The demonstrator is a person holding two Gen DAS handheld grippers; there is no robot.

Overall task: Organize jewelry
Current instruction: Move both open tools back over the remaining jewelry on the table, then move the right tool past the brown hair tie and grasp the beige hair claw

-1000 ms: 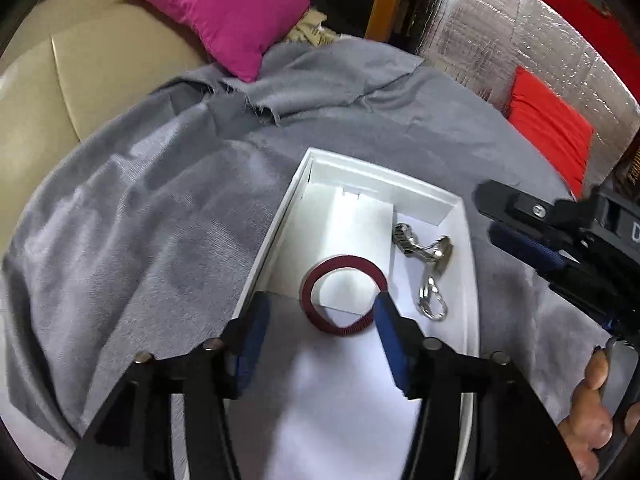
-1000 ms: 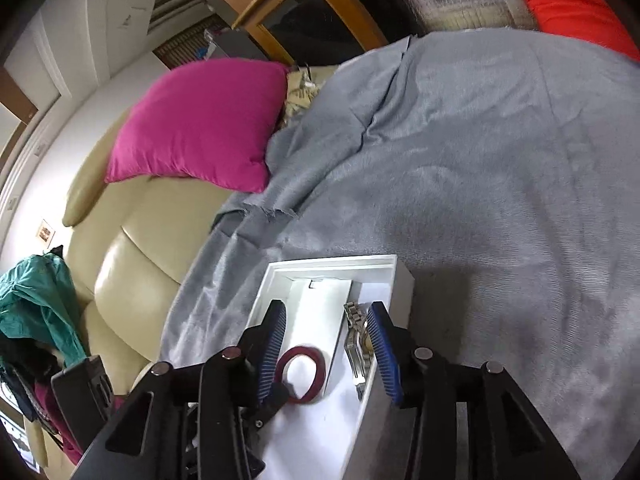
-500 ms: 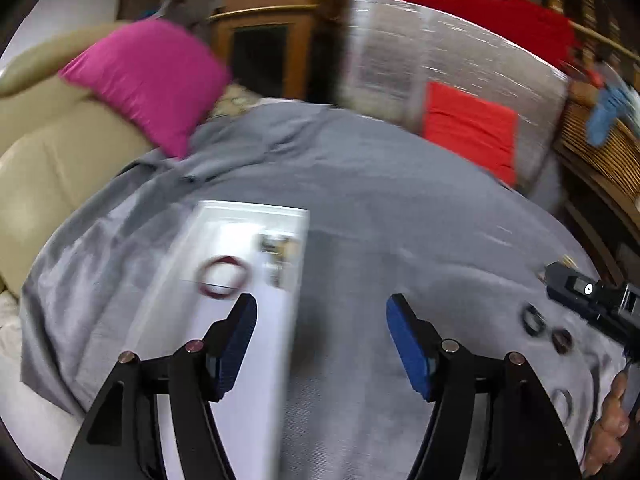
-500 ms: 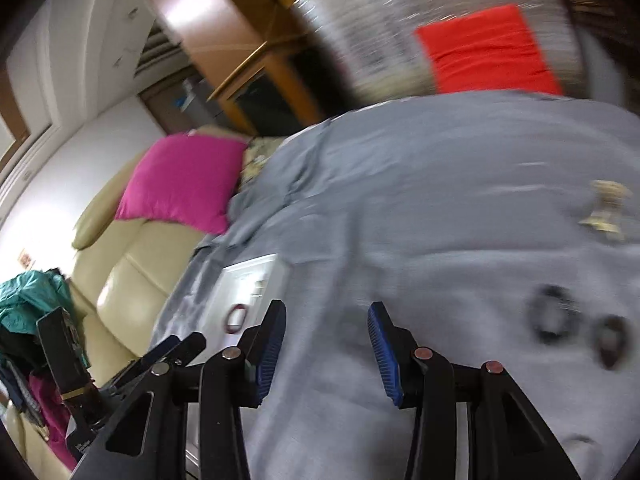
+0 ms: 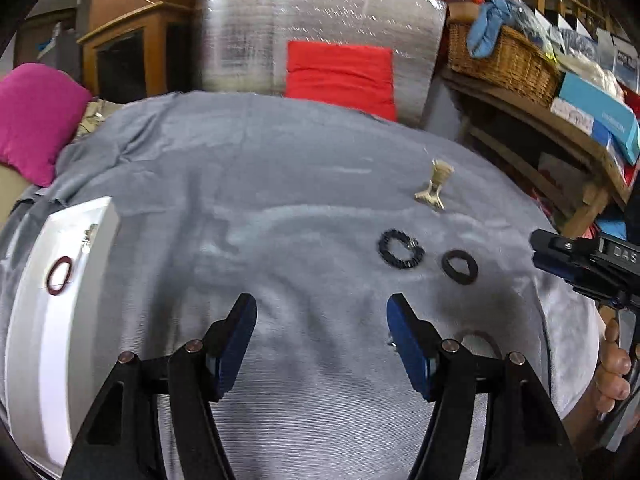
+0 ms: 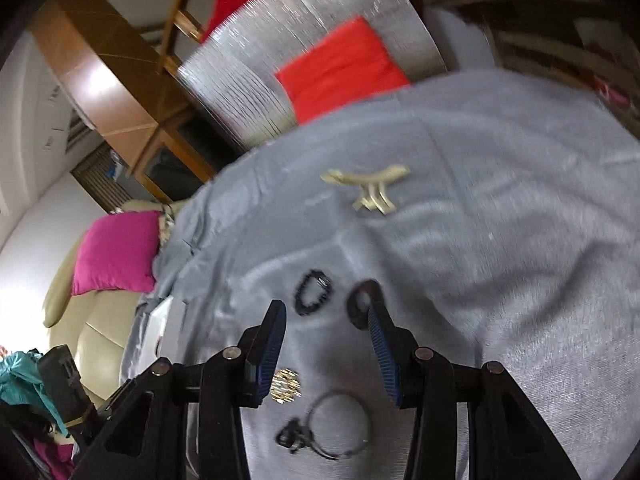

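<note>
I've got both tongs empty w/ jaws apart: the left gripper (image 5: 322,334) just opened wider over bare grey cloth (image 5: 280,184), and the right gripper (image 6: 326,334) hangs by the loose bits. The white box (image 5: 36,320) w/ the dark red ring bracelet (image 5: 60,275) is far off to the left side. I think I should go slow now, put my right jaws on each side of the black bumpy bead bracelet (image 6: 313,292), not the smooth black ring (image 6: 360,300) beside it, & squeeze soft.
</note>
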